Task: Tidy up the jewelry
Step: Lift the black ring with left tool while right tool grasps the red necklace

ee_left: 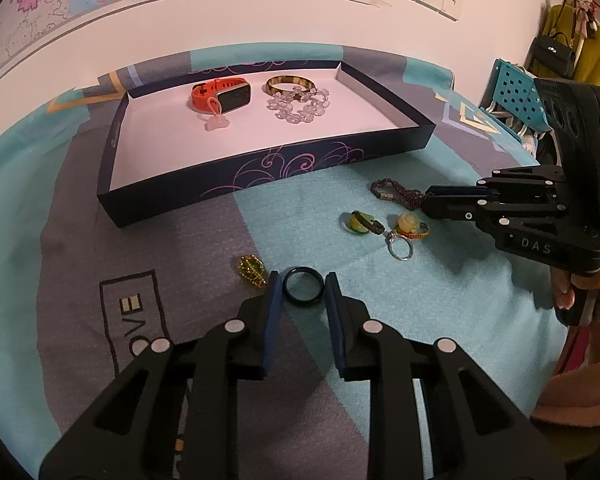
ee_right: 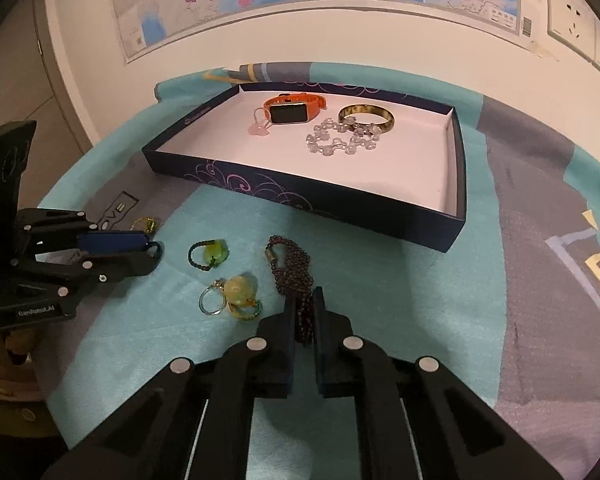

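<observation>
Two claws grip: the left claw [ee_left: 302, 280] pinches the rigid, slippery dark ring [ee_left: 303, 285]; the right claw [ee_right: 303, 300] clamps the limp beaded bracelet [ee_right: 290, 260] (tray [ee_right: 300, 200] at twelve o'clock).

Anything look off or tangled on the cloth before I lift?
Nothing damaged or spilled. One tangle: the silver ring lies hooked against the yellow bead charm, so lifting one may drag the other. The left claw brackets the dark ring; the right claw pinches the beaded cord.

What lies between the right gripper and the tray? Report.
The dark beaded strand, pinched by the right gripper, runs toward the tray, then bare cloth: right wrist view.
</observation>
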{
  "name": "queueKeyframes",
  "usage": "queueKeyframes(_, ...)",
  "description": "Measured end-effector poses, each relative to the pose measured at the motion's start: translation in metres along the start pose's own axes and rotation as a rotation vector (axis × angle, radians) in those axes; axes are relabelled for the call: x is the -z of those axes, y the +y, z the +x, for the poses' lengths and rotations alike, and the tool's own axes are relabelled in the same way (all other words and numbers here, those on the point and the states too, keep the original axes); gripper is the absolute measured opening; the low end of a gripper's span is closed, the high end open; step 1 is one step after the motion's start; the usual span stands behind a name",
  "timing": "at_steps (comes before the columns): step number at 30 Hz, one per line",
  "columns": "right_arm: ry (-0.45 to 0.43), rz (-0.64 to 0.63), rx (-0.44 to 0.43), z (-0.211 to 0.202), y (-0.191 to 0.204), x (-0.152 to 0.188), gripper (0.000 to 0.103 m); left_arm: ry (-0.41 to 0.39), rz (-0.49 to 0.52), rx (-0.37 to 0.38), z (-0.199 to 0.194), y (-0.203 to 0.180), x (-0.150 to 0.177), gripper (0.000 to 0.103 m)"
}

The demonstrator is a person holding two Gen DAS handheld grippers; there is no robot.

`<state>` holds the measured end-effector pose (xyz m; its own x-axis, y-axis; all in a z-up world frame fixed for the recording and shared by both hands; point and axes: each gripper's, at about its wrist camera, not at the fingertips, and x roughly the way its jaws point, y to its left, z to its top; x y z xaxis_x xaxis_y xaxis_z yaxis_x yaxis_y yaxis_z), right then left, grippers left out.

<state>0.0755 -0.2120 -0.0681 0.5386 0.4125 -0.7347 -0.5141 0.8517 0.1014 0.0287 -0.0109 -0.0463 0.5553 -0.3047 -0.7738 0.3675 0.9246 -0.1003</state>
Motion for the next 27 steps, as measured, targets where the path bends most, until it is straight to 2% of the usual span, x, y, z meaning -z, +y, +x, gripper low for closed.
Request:
queueKeyframes(10,-0.088,0.075,-0.079,-0.025,-0.009,-0.009,0.005,-0.023,-0.012,0.018,-0.011,0.003,-0.004,0.022)
queueKeyframes(27,-0.175,0.043,-0.091,-0.053,-0.003,-0.031,0.005,-0.1,0.015,0.027,-0.034,0.0,-0.026,0.022)
